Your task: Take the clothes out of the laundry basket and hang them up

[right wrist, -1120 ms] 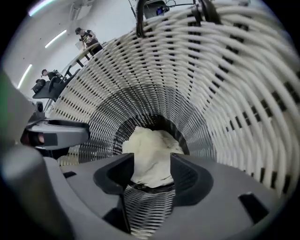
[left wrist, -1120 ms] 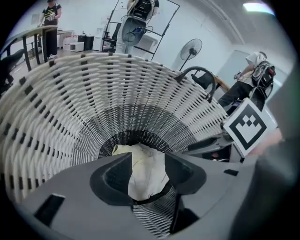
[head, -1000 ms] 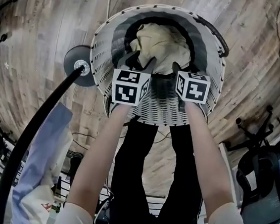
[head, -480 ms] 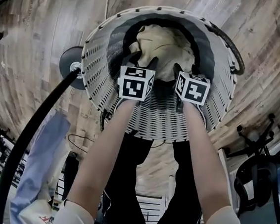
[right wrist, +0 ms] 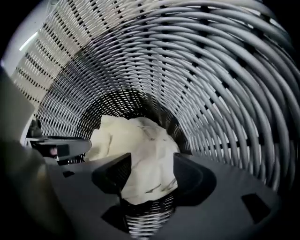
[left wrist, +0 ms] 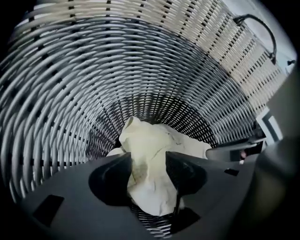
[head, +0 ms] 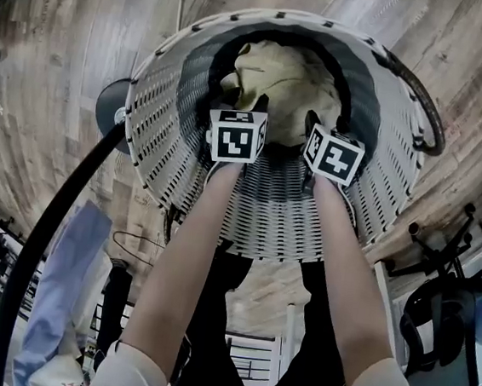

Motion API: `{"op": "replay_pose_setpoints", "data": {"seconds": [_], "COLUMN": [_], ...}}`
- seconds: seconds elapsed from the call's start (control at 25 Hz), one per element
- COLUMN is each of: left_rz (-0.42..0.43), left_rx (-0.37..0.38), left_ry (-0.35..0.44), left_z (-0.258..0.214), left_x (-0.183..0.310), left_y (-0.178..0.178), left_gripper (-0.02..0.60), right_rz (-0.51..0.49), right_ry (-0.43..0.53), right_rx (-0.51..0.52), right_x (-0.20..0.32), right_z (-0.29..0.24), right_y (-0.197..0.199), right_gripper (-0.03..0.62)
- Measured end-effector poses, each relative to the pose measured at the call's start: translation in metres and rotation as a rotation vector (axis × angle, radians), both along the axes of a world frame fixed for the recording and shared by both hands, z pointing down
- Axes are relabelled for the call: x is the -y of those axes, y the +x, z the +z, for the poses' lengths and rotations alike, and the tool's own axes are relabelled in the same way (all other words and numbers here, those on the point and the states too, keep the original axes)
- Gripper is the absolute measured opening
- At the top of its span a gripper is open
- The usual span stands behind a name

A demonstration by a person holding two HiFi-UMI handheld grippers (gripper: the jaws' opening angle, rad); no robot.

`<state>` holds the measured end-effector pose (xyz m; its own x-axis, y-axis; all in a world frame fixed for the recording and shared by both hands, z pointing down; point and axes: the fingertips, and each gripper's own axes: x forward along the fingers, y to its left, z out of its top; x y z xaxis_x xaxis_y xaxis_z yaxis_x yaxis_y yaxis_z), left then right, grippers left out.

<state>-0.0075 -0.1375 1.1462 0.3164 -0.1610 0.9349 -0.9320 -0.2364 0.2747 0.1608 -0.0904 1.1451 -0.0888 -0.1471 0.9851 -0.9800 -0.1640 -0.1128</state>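
Inside the basket (head: 157,136), left gripper (left wrist: 149,171) and right gripper (right wrist: 151,173) (jaws apart) straddle cream garment (head: 283,77).

Soft, even indoor light brightens the wooden floor (head: 68,41), while the laundry basket (head: 162,128) darkens toward its bottom. Fisheye bending warps every edge. The gripper views have black corners and a blurry foreground.

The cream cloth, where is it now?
The cream cloth lies crumpled deep in the laundry basket, upper middle of the head view, just beyond the left gripper and right gripper.
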Motion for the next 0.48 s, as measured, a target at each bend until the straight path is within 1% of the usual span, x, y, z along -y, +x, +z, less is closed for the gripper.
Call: {"op": "replay_pose_setpoints", "data": {"seconds": [0.16, 0.28, 0.4, 0.48], "left_rz": [-0.021, -0.026, -0.029, -0.028], "left_rx": [0.001, 0.013, 0.027, 0.032], "left_ry": [-0.012, -0.033, -0.046, -0.054], "left_z": [0.011, 0.022, 0.029, 0.033], "left_x": [-0.001, -0.004, -0.006, -0.007], "left_y": [0.0, -0.002, -0.004, -0.003], "left_gripper": [0.222, 0.222, 0.222, 0.221], "right_rz": [0.018, 0.039, 0.052, 0.057], "right_ry": [-0.012, -0.024, -0.027, -0.032], "right_rx": [-0.048, -0.11, -0.126, -0.131], "right_x": [0.003, 0.002, 0.003, 0.002], "right_z": [0.012, 0.019, 0.024, 0.027], "right_y": [0.001, 0.008, 0.01, 0.012], "right_gripper": [0.281, 0.272, 0.269, 0.249]}}
